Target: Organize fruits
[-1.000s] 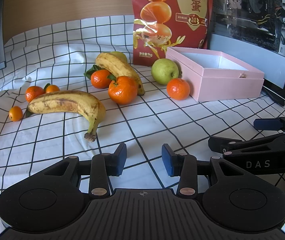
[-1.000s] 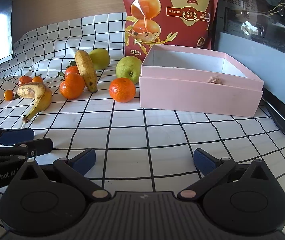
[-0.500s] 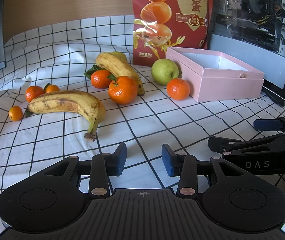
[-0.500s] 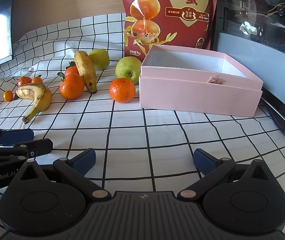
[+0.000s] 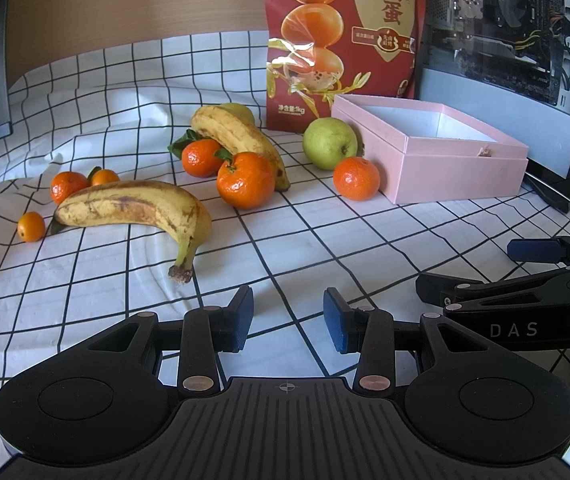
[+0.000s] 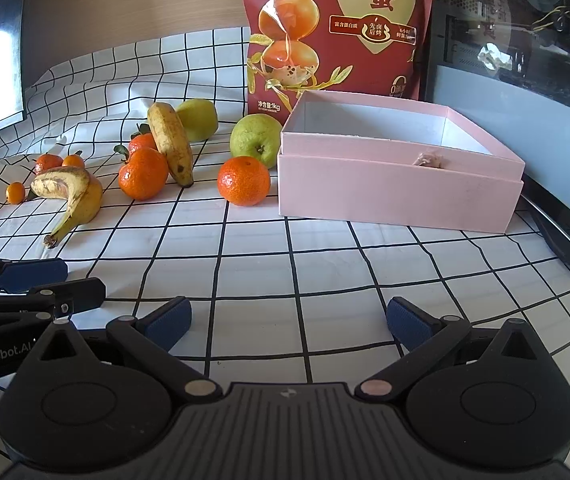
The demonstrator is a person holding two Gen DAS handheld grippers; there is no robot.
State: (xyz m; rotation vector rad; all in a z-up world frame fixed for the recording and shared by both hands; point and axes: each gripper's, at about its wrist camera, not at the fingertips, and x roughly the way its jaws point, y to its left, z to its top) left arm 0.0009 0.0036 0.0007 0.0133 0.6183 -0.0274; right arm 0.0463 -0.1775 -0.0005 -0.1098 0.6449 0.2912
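Two bananas (image 5: 133,208) amid tangerines (image 5: 245,180)

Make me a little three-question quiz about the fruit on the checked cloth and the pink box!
1. True or false: the pink box already has fruit in it.
2. Which fruit touches the box's left end? A) green apple B) banana with its stem toward the camera C) tiniest orange
3. Fill in: both the left gripper and the right gripper hold ____.

Key: 1 false: no fruit shows in the part of the inside that is visible. 2 A. 3 nothing; both stand open above the cloth.
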